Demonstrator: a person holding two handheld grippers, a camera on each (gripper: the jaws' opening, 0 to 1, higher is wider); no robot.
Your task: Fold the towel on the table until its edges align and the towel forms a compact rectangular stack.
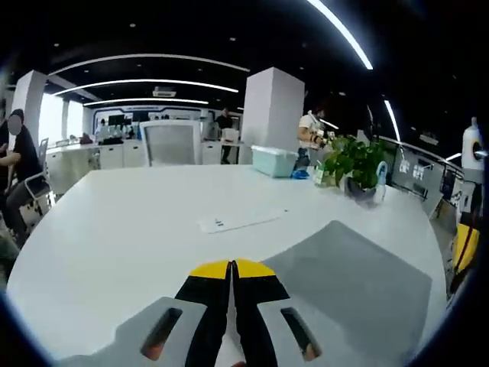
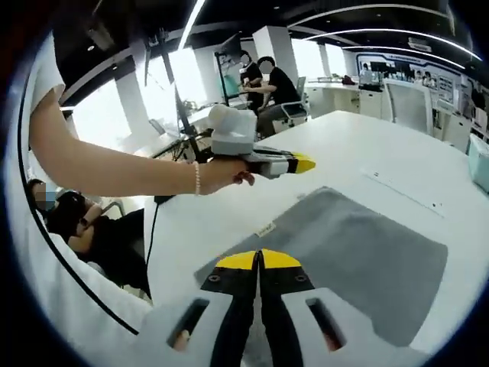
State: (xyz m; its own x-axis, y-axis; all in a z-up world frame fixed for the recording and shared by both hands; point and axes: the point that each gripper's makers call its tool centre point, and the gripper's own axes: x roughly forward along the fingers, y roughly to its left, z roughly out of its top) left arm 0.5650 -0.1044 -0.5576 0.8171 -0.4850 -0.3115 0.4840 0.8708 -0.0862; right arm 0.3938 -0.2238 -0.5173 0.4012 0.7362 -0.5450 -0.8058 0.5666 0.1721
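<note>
Overhead, curved light strips (image 1: 145,82); white table (image 1: 137,222) below.

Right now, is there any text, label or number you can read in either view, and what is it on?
No text is readable.
Tag on the grey towel edge: too small to read.
White strip on the table: small dark marks, blurred.
Wall signage at the back of the room: too blurred to read.

Both grippers — left gripper (image 1: 231,269), right gripper (image 2: 258,260) — closed, empty.
</note>
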